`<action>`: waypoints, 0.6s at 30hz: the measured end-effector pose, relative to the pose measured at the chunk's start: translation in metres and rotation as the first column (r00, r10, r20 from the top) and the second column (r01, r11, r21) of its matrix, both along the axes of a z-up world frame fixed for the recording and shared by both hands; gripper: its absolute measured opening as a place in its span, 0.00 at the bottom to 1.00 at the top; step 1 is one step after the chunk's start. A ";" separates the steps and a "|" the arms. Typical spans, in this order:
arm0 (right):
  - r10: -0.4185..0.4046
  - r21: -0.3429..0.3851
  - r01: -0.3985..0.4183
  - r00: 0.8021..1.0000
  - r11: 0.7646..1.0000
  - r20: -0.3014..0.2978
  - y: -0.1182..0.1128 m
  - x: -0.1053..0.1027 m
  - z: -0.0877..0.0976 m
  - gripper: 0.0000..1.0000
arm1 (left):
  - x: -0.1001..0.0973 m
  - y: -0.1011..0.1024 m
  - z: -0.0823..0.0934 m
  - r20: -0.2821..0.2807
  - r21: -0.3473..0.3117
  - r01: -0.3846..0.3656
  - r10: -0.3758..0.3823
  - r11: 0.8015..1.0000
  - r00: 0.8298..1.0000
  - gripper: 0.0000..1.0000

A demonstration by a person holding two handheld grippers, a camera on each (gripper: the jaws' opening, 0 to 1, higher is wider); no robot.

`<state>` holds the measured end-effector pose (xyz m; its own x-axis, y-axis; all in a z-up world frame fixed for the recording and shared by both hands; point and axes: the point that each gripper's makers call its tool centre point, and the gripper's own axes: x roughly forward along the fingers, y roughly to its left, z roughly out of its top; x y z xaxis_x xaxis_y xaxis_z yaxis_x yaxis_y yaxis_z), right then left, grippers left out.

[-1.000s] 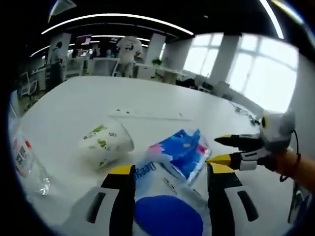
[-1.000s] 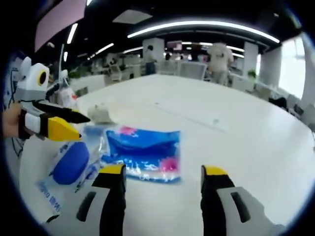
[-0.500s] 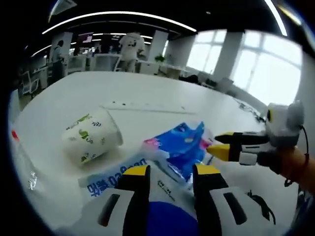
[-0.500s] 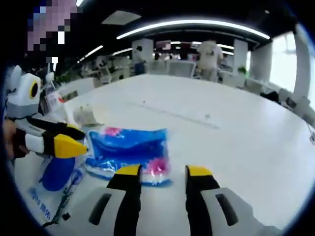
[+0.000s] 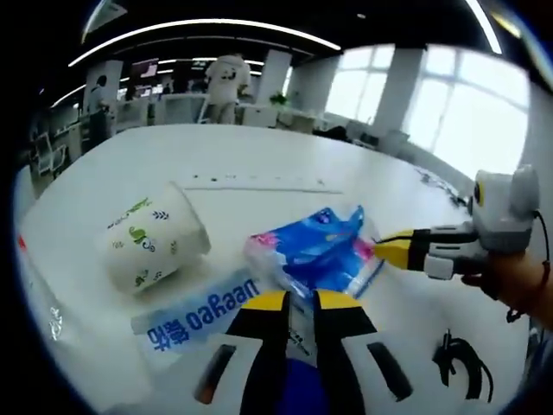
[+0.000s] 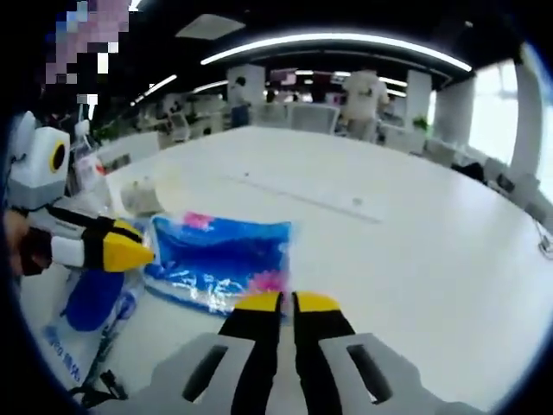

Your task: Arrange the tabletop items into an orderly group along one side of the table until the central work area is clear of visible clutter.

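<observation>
A blue tissue pack point(image 5: 315, 255) lies mid-table, with a clear bag point(image 5: 203, 318) printed in blue letters and holding a blue object beside it. My left gripper point(image 5: 301, 299) is shut on that bag's film. In the right gripper view my right gripper point(image 6: 287, 301) is shut on the near corner of the tissue pack point(image 6: 220, 259). The right gripper point(image 5: 384, 251) enters the left gripper view from the right, its yellow tips at the pack's edge. The left gripper point(image 6: 138, 253) shows at the left of the right gripper view, over the bag point(image 6: 91, 303).
A white paper cup point(image 5: 151, 246) with green print lies on its side left of the bag. A clear plastic bottle point(image 5: 34, 294) is at the far left edge. A black cable point(image 5: 458, 363) lies near the person's hand. The white table point(image 5: 259, 156) stretches far beyond.
Both grippers went from open to shut: the left closed on the clear bag, the right on the tissue pack's corner. The tissue pack looks slightly bunched now.
</observation>
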<state>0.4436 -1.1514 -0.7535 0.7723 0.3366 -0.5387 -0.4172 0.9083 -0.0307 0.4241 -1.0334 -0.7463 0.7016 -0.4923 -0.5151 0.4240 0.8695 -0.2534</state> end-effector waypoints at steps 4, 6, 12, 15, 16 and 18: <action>0.008 -0.003 -0.008 1.000 1.000 0.003 0.000 -0.001 0.002 0.00 | 0.000 0.001 0.000 -0.007 -0.002 -0.007 0.007 1.000 1.000 0.05; 0.014 -0.006 -0.014 1.000 1.000 0.008 0.000 -0.002 0.006 0.00 | 0.000 0.001 0.002 -0.010 -0.011 -0.010 0.010 1.000 1.000 0.04; 0.028 -0.015 -0.028 0.999 1.000 0.023 0.001 -0.003 0.016 0.00 | -0.001 0.002 0.010 -0.010 -0.031 -0.014 0.014 0.999 1.000 0.02; 0.020 -0.009 -0.020 0.999 1.000 0.027 0.001 -0.004 0.020 0.00 | 0.000 0.003 0.015 -0.010 -0.043 -0.023 0.022 0.999 1.000 0.02; 0.018 -0.006 -0.017 0.999 1.000 0.027 0.001 -0.004 0.021 0.00 | 0.000 0.002 0.018 -0.011 -0.046 -0.021 0.021 0.999 1.000 0.02; 0.015 -0.007 -0.014 0.999 1.000 0.030 0.000 -0.006 0.025 0.00 | -0.001 0.001 0.024 -0.001 -0.048 -0.015 0.015 0.999 1.000 0.02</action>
<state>0.4373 -1.1515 -0.7285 0.7833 0.3441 -0.5177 -0.4291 0.9019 -0.0498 0.4230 -1.0323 -0.7222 0.7086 -0.5063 -0.4915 0.4110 0.8624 -0.2958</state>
